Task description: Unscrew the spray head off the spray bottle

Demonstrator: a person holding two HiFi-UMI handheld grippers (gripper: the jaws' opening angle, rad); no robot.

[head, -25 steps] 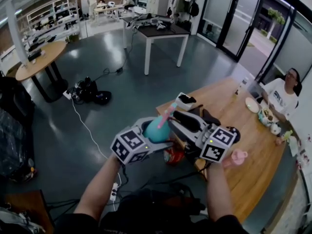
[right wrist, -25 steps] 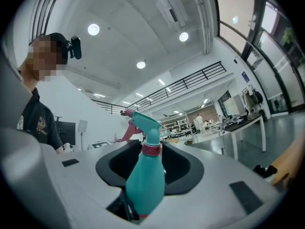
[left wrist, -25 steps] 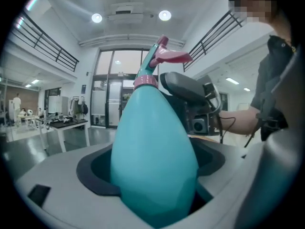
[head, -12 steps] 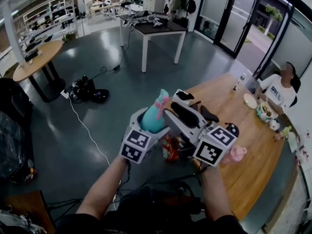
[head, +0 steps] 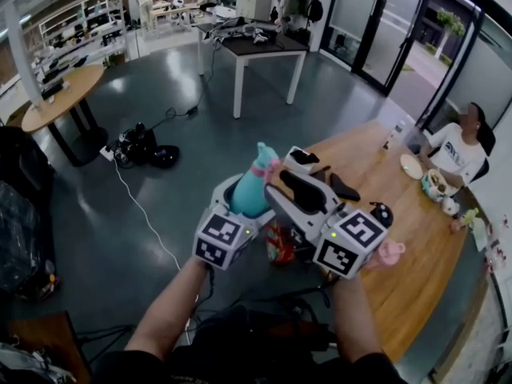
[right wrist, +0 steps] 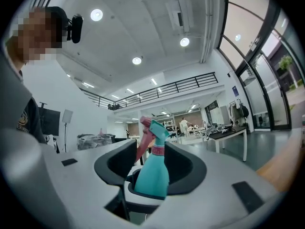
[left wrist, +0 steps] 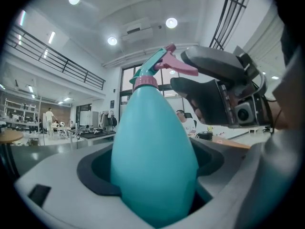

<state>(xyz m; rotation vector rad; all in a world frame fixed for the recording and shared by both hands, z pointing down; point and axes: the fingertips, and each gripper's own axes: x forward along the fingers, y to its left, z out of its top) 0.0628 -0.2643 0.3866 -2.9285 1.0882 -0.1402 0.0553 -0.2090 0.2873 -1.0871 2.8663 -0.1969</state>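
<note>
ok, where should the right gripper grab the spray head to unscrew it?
Likely the pink collar, from the side: it's round and on the neck's axis; the trigger juts out. Right gripper jaws, just opened, stand open around the trigger. Left gripper clamps the bottle body.

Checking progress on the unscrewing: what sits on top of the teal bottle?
A teal spray head with a pink collar and pink trigger, seated on the bottle. The collar covers the threads, so how loose it is cannot be seen.

Head view downward — gripper views sharing bottle point(left wrist: 155, 161)
</note>
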